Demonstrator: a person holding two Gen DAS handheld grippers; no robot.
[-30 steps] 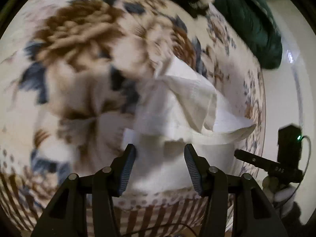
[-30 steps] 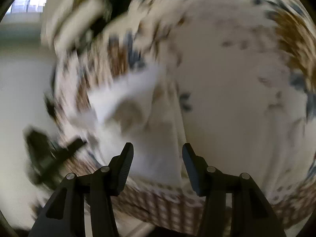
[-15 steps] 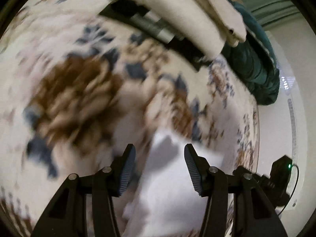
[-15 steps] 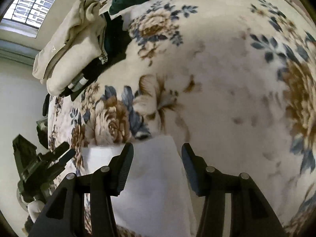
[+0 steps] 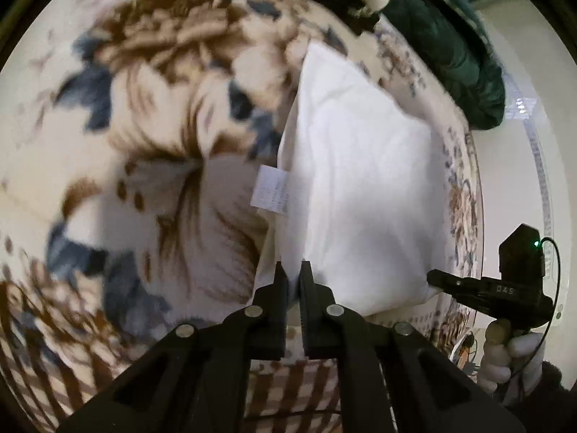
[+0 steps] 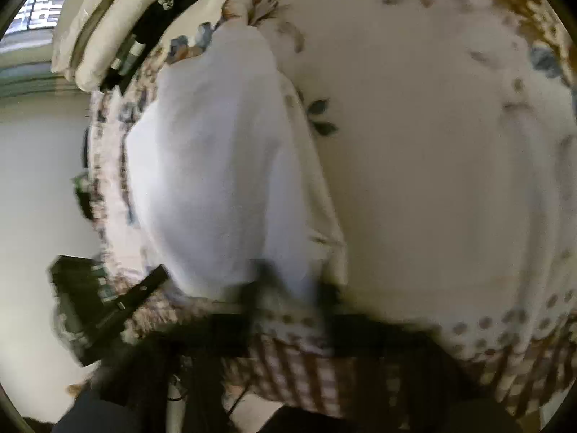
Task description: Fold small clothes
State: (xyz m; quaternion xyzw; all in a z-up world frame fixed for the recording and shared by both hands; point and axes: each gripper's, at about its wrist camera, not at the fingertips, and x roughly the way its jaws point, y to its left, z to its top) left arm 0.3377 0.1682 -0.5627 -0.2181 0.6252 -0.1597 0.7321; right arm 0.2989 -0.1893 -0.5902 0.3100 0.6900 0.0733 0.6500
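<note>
Left wrist: our left gripper [image 5: 293,270] pinches the near hem of the white garment [image 5: 360,180] lying on the floral blanket [image 5: 144,144]. Right gripper [image 6: 288,288] is blurred, apparently clamped too. Risk: uneven lift skews the fold or the thin hem slips.

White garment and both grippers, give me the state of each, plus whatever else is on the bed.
White garment: folded, flat on the floral blanket, care label showing.
Left gripper: shut on the garment's near edge.
Right gripper: blurred, shut at the garment's near edge.
Cream bedding: folded, stacked.
Green bedding: bunched.
</note>
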